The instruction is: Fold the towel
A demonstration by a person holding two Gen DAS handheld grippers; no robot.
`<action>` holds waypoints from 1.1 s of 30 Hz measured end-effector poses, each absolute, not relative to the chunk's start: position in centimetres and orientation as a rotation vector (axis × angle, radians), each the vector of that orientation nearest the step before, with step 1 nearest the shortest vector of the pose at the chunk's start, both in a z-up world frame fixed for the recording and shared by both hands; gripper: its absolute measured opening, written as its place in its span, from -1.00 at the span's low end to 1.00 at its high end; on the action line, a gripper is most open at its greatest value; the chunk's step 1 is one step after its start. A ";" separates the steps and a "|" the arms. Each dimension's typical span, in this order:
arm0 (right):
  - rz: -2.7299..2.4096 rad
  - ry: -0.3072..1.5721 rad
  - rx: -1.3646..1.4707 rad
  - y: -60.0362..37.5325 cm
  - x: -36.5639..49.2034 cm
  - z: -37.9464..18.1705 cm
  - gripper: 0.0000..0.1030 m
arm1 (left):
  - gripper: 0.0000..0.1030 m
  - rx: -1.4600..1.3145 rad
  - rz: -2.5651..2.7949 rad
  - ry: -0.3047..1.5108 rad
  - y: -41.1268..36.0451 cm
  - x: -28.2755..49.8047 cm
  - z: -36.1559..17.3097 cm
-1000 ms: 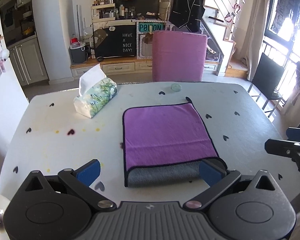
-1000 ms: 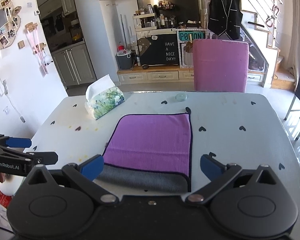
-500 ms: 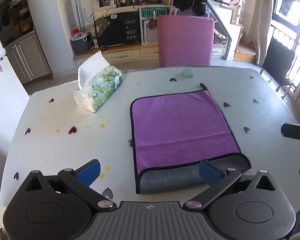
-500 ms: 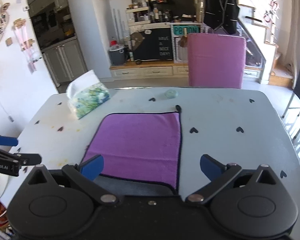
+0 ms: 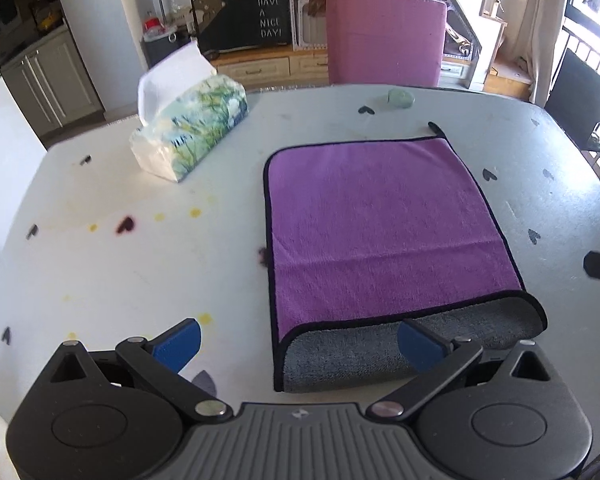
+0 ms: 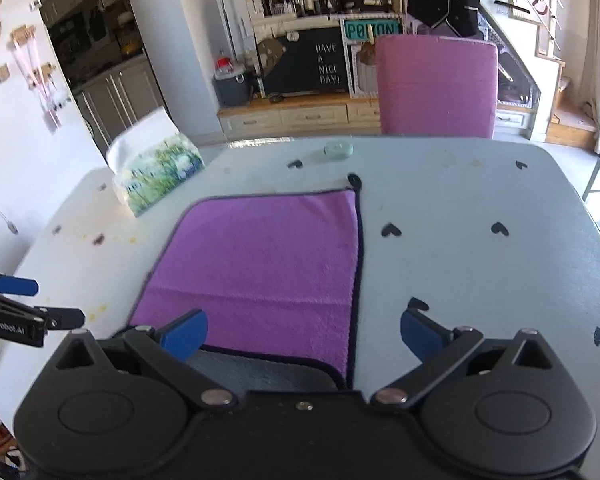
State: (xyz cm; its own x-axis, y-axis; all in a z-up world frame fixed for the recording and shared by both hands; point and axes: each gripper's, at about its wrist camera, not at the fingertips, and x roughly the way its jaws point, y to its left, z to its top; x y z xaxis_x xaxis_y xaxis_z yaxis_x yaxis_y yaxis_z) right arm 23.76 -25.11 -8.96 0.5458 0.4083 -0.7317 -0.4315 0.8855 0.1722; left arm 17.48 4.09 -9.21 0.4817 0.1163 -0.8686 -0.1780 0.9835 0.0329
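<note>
L gripper (image 5: 298,340): jaws apart, empty
R gripper (image 6: 304,330): jaws apart, empty
L view only: towel (image 5: 380,224) grey underside, near-right corner
Vs earlier: both closer to towel

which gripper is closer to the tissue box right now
Left. The left gripper sits at the towel's near-left corner, on the tissue box side; the right gripper is over the towel's near-right corner.

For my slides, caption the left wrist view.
Open left gripper above the folded purple towel on a white table.

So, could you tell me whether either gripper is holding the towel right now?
Neither: the left gripper and right gripper are open and empty above the towel.
</note>
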 end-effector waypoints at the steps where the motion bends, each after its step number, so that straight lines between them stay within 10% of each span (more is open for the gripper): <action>1: 0.497 0.874 -0.035 -25.0 24.0 -9.3 1.00 | 1.00 -0.076 0.173 1.055 4.2 17.6 -9.5; 15: 0.530 1.070 -0.057 -23.9 27.0 -14.7 0.94 | 1.00 -0.117 0.095 1.147 4.8 19.7 -14.0; 33: 0.540 1.253 -0.041 -23.2 29.0 -17.5 0.02 | 0.81 -0.245 0.023 1.231 6.1 20.8 -16.2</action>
State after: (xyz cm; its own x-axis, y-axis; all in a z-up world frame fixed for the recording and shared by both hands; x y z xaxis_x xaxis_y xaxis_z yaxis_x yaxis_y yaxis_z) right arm 28.96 -23.23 -17.46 0.2049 0.3654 -0.9080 -0.4093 0.8747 0.2596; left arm 20.82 6.13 -16.18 0.3362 -0.1144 -0.9348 -0.1492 0.9736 -0.1728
